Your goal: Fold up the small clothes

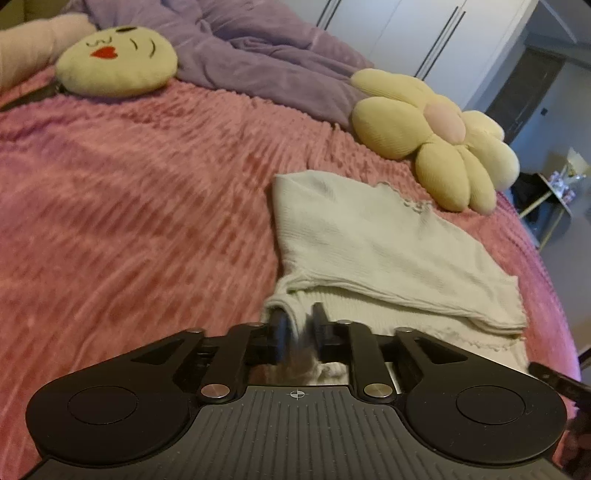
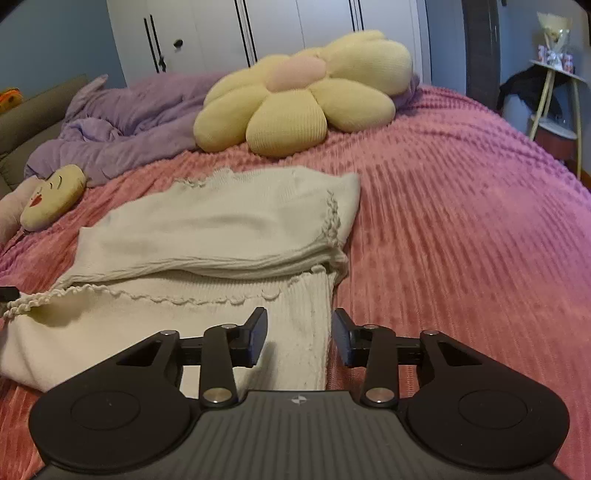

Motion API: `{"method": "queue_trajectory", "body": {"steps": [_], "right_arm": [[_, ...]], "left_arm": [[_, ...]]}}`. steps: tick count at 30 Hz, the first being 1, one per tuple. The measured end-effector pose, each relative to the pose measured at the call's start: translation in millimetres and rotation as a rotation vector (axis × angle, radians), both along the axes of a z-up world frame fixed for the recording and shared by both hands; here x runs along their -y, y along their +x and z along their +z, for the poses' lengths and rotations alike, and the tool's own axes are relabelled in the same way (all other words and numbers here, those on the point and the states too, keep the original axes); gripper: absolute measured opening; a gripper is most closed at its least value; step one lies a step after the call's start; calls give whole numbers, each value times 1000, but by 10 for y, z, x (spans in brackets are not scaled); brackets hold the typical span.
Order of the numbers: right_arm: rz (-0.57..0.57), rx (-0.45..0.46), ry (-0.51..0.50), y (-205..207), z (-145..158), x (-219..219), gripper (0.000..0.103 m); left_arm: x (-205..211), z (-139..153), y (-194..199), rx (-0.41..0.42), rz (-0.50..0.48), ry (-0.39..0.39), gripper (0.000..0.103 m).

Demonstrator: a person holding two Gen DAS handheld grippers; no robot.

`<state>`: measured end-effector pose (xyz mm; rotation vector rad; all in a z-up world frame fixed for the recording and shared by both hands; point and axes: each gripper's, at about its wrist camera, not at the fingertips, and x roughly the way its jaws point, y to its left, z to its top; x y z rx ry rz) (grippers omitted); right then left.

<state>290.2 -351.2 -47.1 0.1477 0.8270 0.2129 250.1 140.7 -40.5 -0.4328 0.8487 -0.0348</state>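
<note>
A white knit garment lies on the pink bedspread, its upper half folded back over the lower part. My left gripper sits at the garment's near left corner. Its jaws stand a little apart, with a blurred bit of white fabric loose in the gap. My right gripper hovers open over the ribbed near right edge. One finger is above the cloth, the other above the bedspread, and nothing is pinched.
A yellow flower cushion lies just beyond the garment. A round face cushion and a crumpled purple blanket are at the far side. A white wardrobe and a side table stand beyond the bed.
</note>
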Motion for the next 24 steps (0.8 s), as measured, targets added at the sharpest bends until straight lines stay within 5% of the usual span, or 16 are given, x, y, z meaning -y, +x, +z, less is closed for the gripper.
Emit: {"method": "queue_trajectory", "body": {"steps": [2, 5, 10, 16, 19, 22, 23, 24], "right_arm": [[15, -13, -13, 49, -43, -22, 43], [28, -21, -41, 74, -83, -77, 44], [29, -33, -43, 112, -144, -100, 44], [29, -39, -62, 166, -190, -141, 42], [42, -39, -80, 205, -192, -165, 30], [60, -20, -131, 225, -169, -205, 8], [70, -13, -142, 222, -157, -212, 8], [76, -1, -154, 208, -141, -223, 8]], "left_arm": [[-64, 13, -13, 6, 17, -62, 83], [-195, 75, -43, 62, 35, -135, 85], [-114, -50, 45, -10, -27, -28, 82], [135, -233, 104, -38, -113, -1, 66], [252, -296, 169, -67, -132, 53, 52], [285, -305, 183, -68, -134, 84, 31], [282, -299, 179, -68, -134, 85, 16], [277, -296, 191, -69, -135, 89, 13]]}}
